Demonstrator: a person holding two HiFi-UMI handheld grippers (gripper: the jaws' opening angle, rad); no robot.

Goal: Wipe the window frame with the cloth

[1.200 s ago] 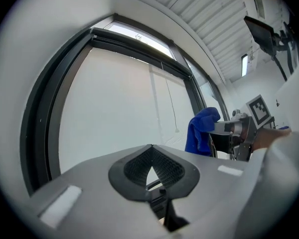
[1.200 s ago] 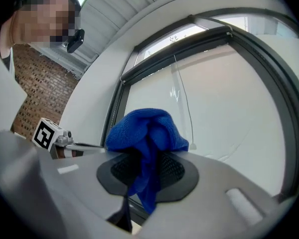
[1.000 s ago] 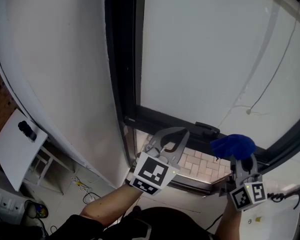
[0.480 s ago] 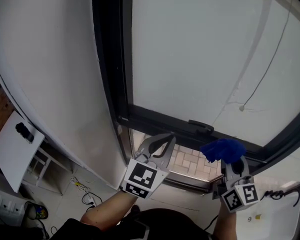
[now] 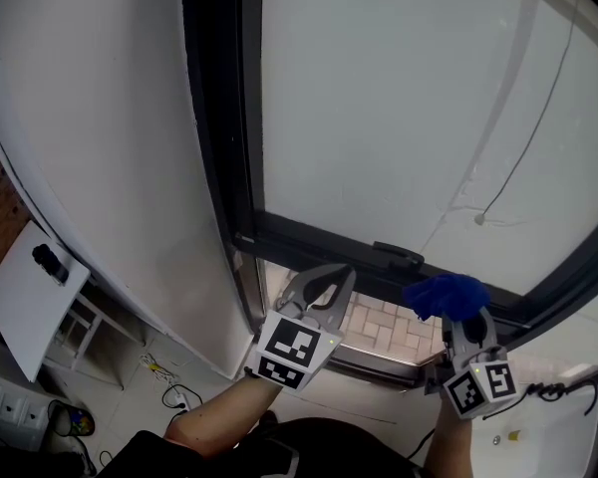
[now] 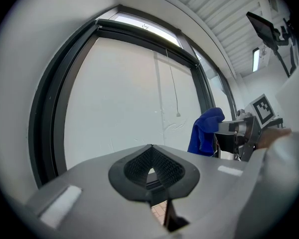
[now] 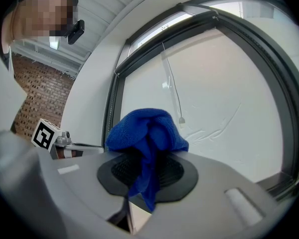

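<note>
Cloth (image 7: 145, 128) blue, bunched, clamped in right hand-held gripper (image 7: 148, 169).

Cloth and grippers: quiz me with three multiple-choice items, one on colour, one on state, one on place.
1. The cloth is: A white; B blue; C red.
2. The left gripper is: A wide open; B shut on the cloth; C shut, empty.
3. The cloth is held by: A the left gripper; B the right gripper; C neither.
Answers: 1 B, it shows blue in every view. 2 C, its jaws meet with nothing between. 3 B, its jaws pinch the cloth.
</note>
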